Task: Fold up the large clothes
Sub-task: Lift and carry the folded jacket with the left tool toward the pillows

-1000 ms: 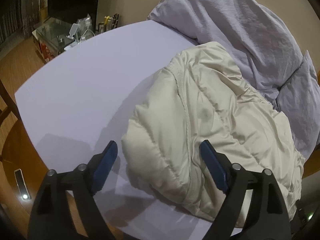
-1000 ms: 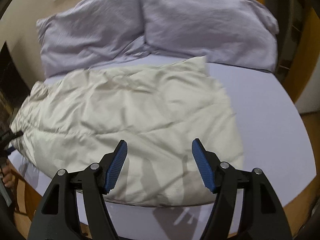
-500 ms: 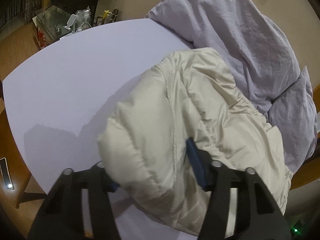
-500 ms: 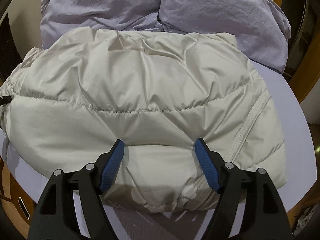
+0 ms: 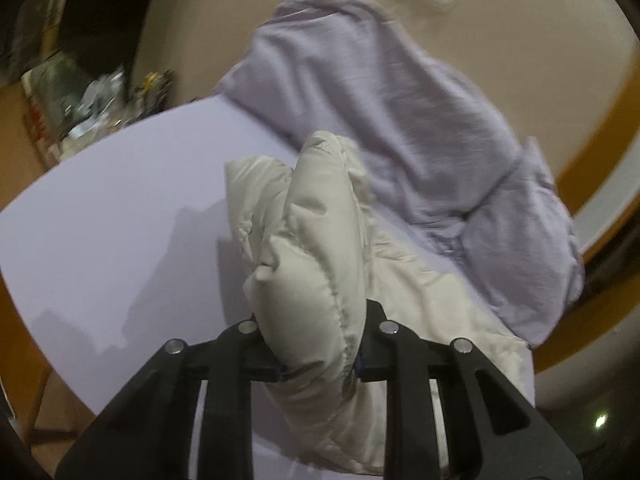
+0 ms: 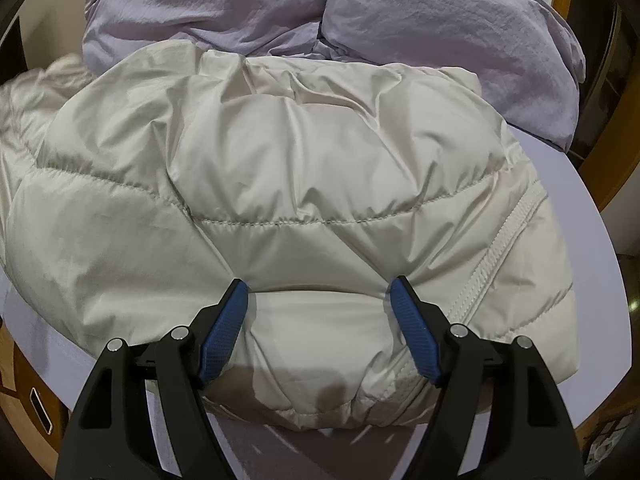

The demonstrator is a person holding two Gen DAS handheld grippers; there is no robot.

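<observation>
- Jacket (image 6: 288,184): a cream quilted puffer garment with stitched horizontal seams and a shiny, creased shell. A zipper (image 6: 496,248) of the same colour runs diagonally down its right part in the right wrist view.
- Location: the jacket lies on the lavender sheet (image 5: 112,220) of the bed, at the near edge. Its far side is just beside 2 lavender pillows (image 6: 440,16) that sit against the wall.
- Left wrist view: 1 padded section of the jacket (image 5: 312,264) stands bunched and lifted above the sheet. The rest of the garment trails to the near right.
- Left tongs (image 5: 320,360): closed to a narrow gap and clamped on that bunched fold. The padding bulges out between and over the black arms, so the blue pads are nearly hidden.
- Right tongs (image 6: 320,320): spread wide. Both blue pads (image 6: 226,332) press into the near edge of the jacket, 1 at each side of a padded panel, and the fabric dimples at both tips. The fabric is not pinched between them.
- Surroundings: a wooden frame (image 6: 592,184) curves past the right of the bed. Blurred clutter (image 5: 92,104) sits far left beyond the bed in the left wrist view.
</observation>
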